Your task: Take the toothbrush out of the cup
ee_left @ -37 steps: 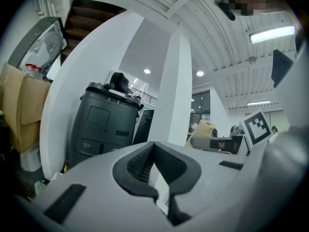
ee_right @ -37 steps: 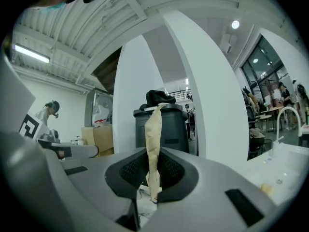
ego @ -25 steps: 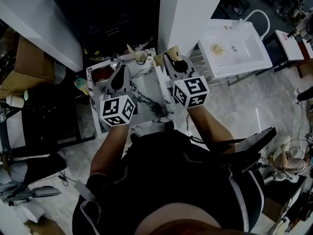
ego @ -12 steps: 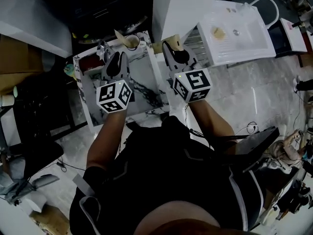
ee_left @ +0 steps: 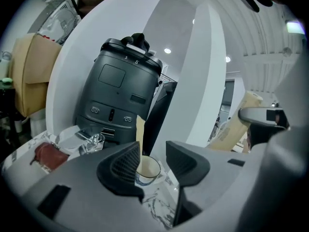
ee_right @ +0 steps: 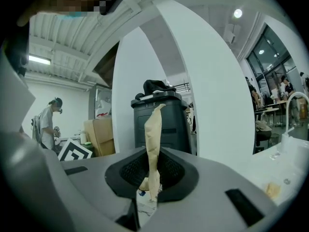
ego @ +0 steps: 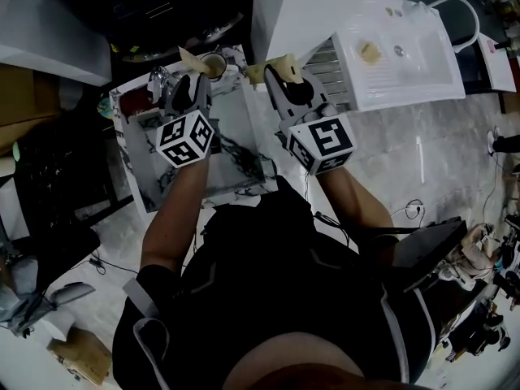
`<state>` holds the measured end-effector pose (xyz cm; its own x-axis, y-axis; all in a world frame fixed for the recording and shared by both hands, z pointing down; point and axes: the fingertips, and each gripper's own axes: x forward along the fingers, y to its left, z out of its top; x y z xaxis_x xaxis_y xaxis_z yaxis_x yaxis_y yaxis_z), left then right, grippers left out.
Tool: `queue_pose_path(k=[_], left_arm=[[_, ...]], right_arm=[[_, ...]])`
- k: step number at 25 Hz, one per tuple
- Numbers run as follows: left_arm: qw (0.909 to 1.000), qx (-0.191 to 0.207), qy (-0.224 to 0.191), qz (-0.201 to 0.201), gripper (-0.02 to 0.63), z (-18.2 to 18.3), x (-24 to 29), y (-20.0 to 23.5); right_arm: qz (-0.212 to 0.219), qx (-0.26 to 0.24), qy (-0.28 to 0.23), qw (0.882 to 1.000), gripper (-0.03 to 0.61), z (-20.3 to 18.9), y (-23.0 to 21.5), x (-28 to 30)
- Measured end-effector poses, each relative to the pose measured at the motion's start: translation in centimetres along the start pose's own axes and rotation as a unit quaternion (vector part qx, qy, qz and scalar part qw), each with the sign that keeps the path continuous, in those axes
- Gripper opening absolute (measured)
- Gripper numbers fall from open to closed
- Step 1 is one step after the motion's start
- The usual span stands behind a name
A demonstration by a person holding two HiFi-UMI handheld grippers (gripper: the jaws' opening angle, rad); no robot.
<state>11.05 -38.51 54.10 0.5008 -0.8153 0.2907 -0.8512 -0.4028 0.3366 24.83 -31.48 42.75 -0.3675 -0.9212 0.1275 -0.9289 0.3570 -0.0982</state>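
Observation:
A white cup (ee_left: 147,170) stands at the far edge of the marble-patterned table (ego: 237,136), with a tan wrapped toothbrush (ee_left: 140,132) upright in it. In the head view the cup (ego: 214,65) lies just beyond my left gripper (ego: 188,86). The left gripper (ee_left: 152,159) has its jaws opening; the cup shows through the gap, farther off, and nothing is between the pads. To the right of the cup, my right gripper (ee_right: 152,178) is shut on a second tan wrapped toothbrush (ee_right: 154,134), which sticks up from its jaws. In the head view that toothbrush (ego: 262,72) shows at the right gripper (ego: 280,78).
A dark grey machine (ee_left: 118,98) stands behind the cup. A small clear glass (ee_left: 94,141) and a red object (ee_left: 47,156) sit at the table's left. A white pillar (ego: 309,6) rises beyond the right gripper, and a white sink unit (ego: 398,51) is to the right.
Both grippers moved toward the table's far edge, the left one farther and closer to the cup. The left jaws went from shut to open. The right grip stayed the same.

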Motion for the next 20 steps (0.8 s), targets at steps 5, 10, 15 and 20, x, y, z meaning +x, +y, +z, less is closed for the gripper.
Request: queue_pose_path(k=[5, 10, 15, 20], left_arm=[[0.9994, -0.001, 0.019, 0.029, 0.169, -1.7, 2.5, 2.0], [0.9988, -0.003, 0.020, 0.044, 0.170, -2.2, 4.7, 2.8], [0.9989, -0.008, 0.013, 0.045, 0.169, -2.2, 6.3, 3.0], [0.9991, -0.003, 0.007, 0.041, 0.060, -2.3, 7.4, 3.0]], right_arm=[[0.011, 0.009, 0.004, 1.000, 0.049, -1.1, -1.4, 1.3], [0.022, 0.014, 0.013, 1.000, 0.049, -2.4, -2.4, 2.7], [0.035, 0.020, 0.023, 0.999, 0.049, -3.2, -2.5, 3.7], [0.037, 0.014, 0.021, 0.999, 0.049, -3.5, -3.2, 3.8]])
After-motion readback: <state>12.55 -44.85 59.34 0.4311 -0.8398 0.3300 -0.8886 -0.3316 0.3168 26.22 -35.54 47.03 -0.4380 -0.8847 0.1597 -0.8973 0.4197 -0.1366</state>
